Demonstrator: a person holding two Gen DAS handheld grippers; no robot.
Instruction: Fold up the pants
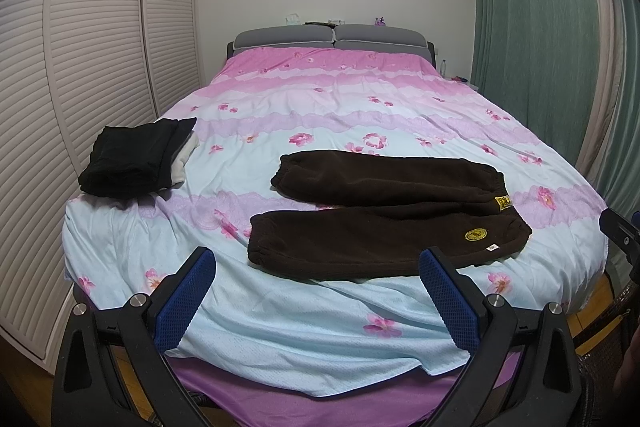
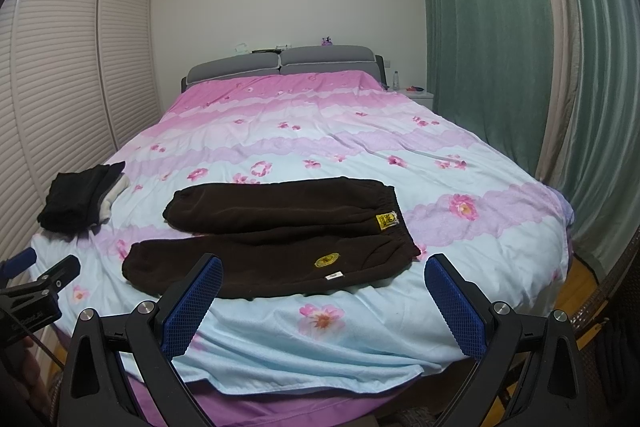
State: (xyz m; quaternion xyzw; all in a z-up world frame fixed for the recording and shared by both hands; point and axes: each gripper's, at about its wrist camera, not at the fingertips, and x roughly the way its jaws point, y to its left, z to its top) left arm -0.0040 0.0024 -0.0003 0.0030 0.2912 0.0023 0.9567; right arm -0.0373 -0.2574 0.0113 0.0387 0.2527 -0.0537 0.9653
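Two grippers hang at the foot of the bed, neither touching cloth. The left gripper has its jaws spread wide with nothing between them, and so does the right gripper.

Ahead of both lie the brown pants, spread flat on the flowered bedspread near the foot edge. Their long axis runs crosswise to the line of the jaws: the waistband, with its yellow patch, lies to the right, and the two cuffs point left. The legs are parted in a shallow V, the near leg closest to the grippers.

From the left wrist view the near cuff sits just beyond the left jaws, so that hand seems better placed for the cuff end. From the right wrist view the waistband corner lies forward between the right jaws, so the right hand looks nearer that end. The likely first fold lays one leg over the other.

A folded black stack of clothes rests well apart at the left.
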